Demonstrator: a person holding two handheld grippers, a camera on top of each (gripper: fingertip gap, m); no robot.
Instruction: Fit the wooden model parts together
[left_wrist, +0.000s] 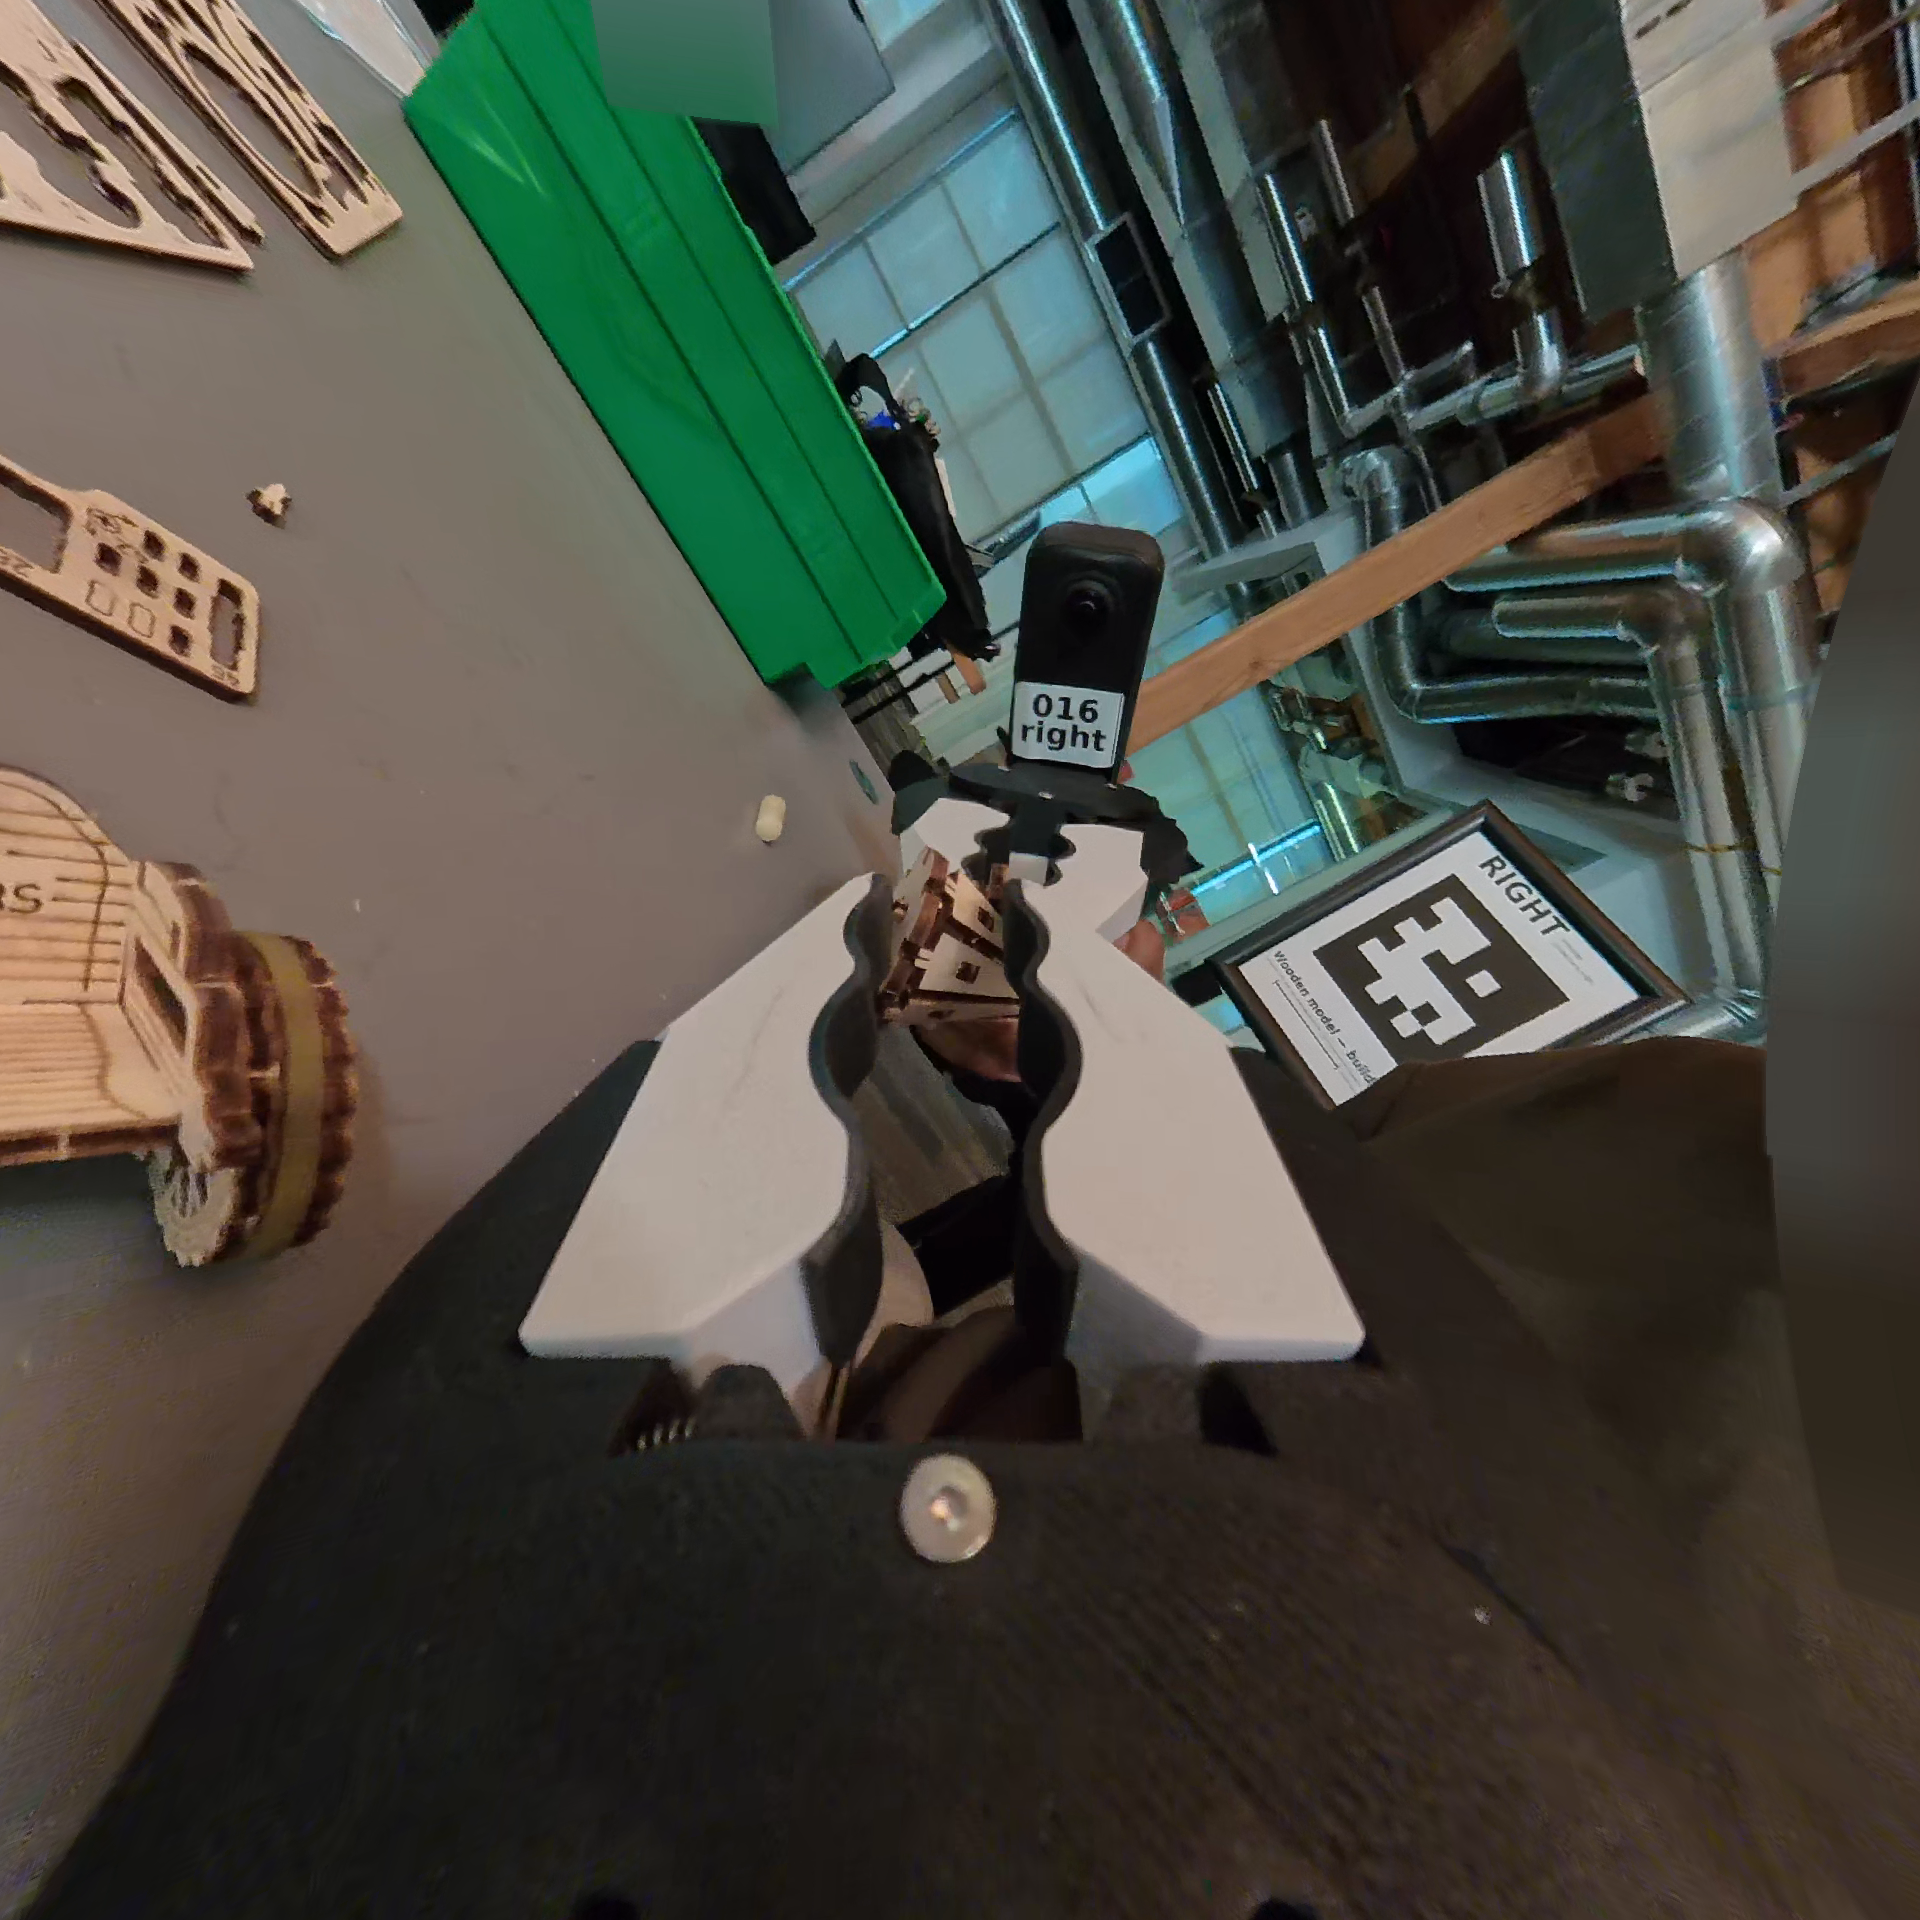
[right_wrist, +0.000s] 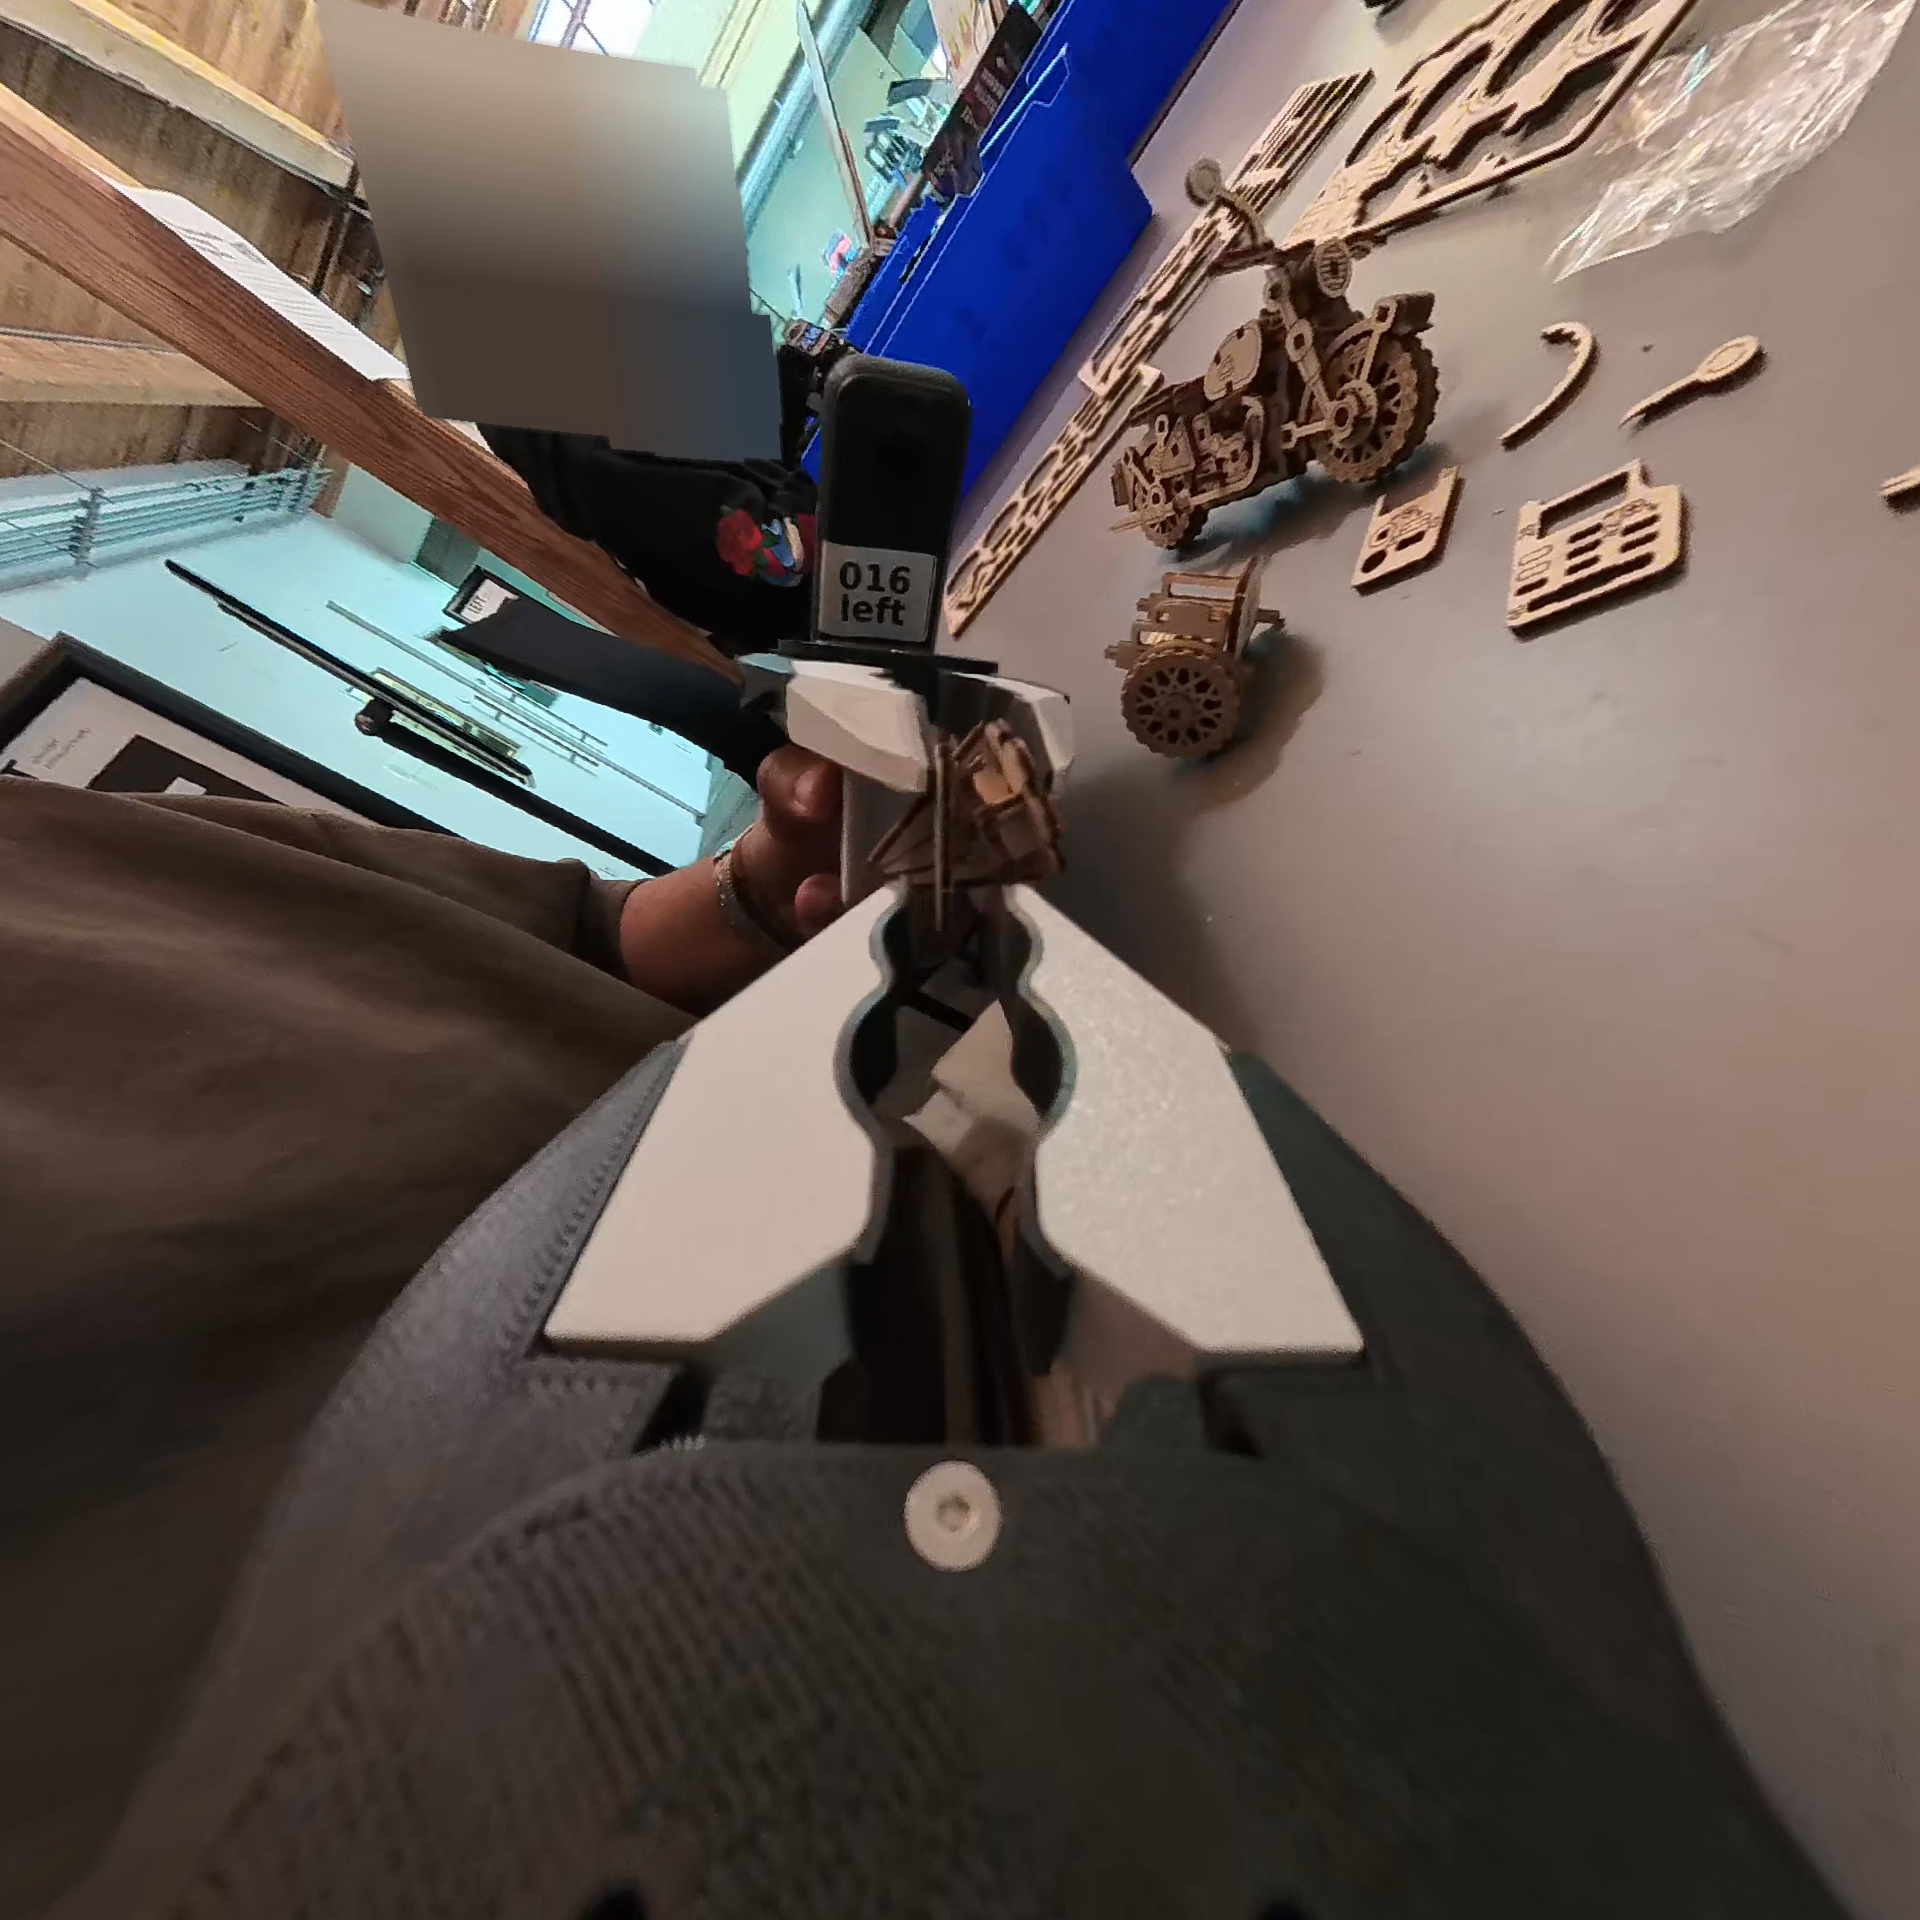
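Observation:
A small wooden sub-assembly (left_wrist: 940, 961) of slotted plates is held in the air above the grey table. My left gripper (left_wrist: 940, 920) is shut on it; it shows between the left gripper's white fingers (right_wrist: 852, 717) in the right wrist view. My right gripper (right_wrist: 956, 912) faces it from the other side, shut on a thin flat wooden plate (right_wrist: 940, 831) that stands against the sub-assembly (right_wrist: 997, 810). The right gripper (left_wrist: 1023, 847) also shows beyond the part in the left wrist view. Where the plate meets the sub-assembly is hidden.
On the grey table (right_wrist: 1455, 1039) stand a wooden motorcycle model (right_wrist: 1288, 416) and a wooden sidecar (right_wrist: 1184, 665), also in the left wrist view (left_wrist: 156, 1039). Punched wooden sheets (right_wrist: 1590, 540), loose parts (right_wrist: 1558, 379) and a plastic bag (right_wrist: 1745, 125) lie around. A green bin (left_wrist: 665, 343) and a framed marker sign (left_wrist: 1455, 956) stand nearby.

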